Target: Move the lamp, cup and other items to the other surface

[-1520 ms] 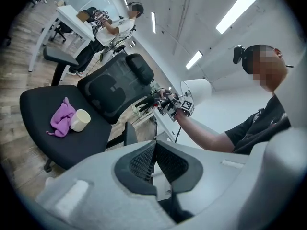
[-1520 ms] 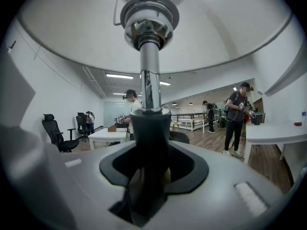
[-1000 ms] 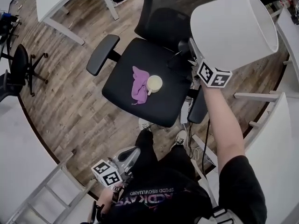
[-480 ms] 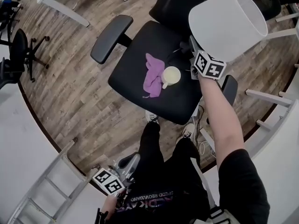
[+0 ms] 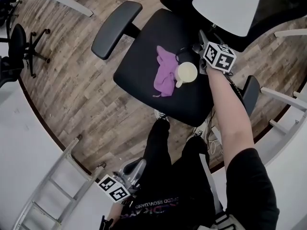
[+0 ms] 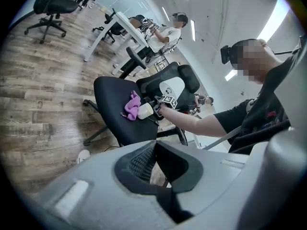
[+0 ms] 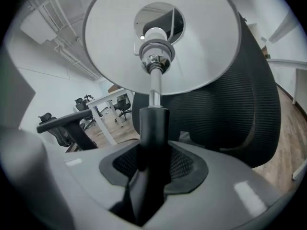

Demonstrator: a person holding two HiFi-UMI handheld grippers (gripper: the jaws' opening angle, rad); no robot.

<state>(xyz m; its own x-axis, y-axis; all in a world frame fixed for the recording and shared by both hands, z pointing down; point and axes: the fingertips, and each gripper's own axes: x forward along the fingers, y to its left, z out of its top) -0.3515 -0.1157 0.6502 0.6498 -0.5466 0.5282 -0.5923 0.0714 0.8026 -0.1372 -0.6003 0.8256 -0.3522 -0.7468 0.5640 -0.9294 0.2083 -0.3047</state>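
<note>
Right gripper (image 7: 153, 164) is clamping the lamp (image 7: 160, 37) by its black stem. It's been dropping fast, so the lamp is coming down toward the chair seat (image 5: 139, 80), just beside the cup (image 5: 187, 73) and purple cloth (image 5: 165, 71) (looks like a set-down). Left gripper (image 6: 154, 150) is hanging closed and empty, well off the seat.

The right gripper (image 5: 200, 46) is coming down with the lamp (image 5: 225, 7), which is dropping from high above the chair seat (image 5: 139, 75) to in front of the backrest (image 7: 240, 104). The gripper is now arriving just beside the cup (image 5: 187, 73). The left gripper (image 5: 135, 166) is sinking a little beside the person's leg (image 5: 158, 147).
</note>
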